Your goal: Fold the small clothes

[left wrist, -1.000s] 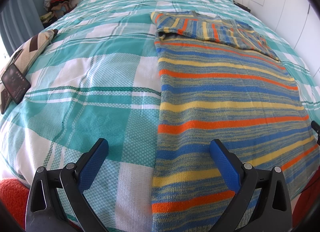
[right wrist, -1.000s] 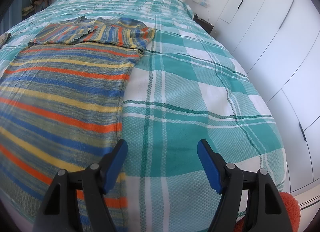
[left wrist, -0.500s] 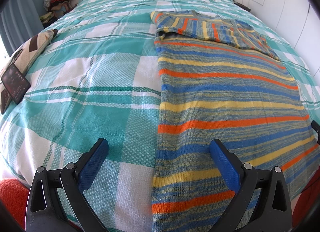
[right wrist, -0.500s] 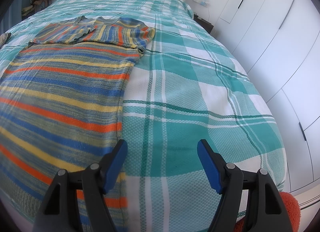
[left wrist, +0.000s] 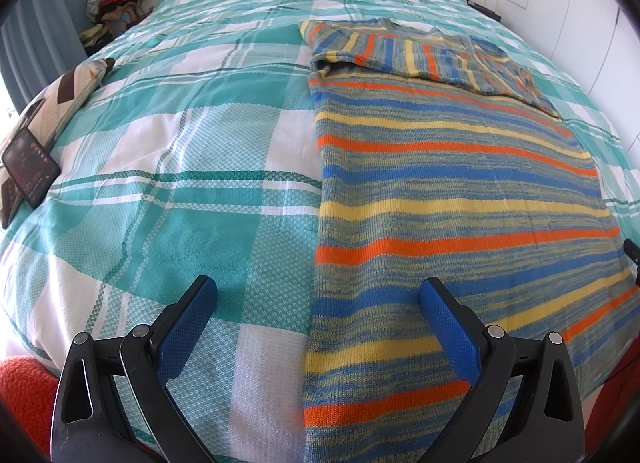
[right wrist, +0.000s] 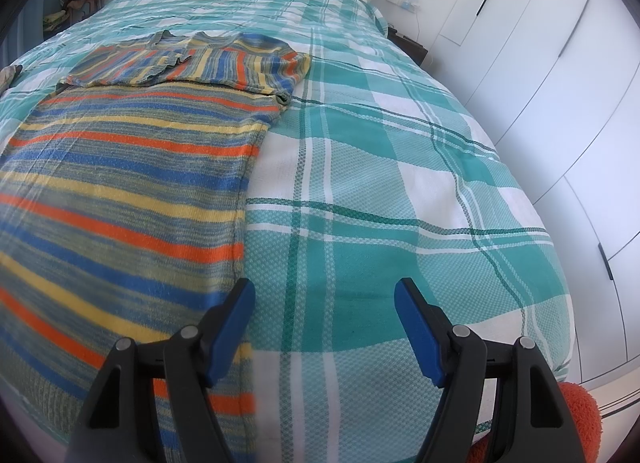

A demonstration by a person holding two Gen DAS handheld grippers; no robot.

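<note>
The striped knitted sweater (right wrist: 120, 199) blurs and runs off the left edge in the right wrist view; its near hem is cut off.

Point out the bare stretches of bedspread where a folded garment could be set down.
Two patches: the plaid bedspread between the striped sweater and the phone with its patterned cushion; and the stretch from the sweater's other edge toward the white wardrobe. The middle is taken up by the sweater.
</note>
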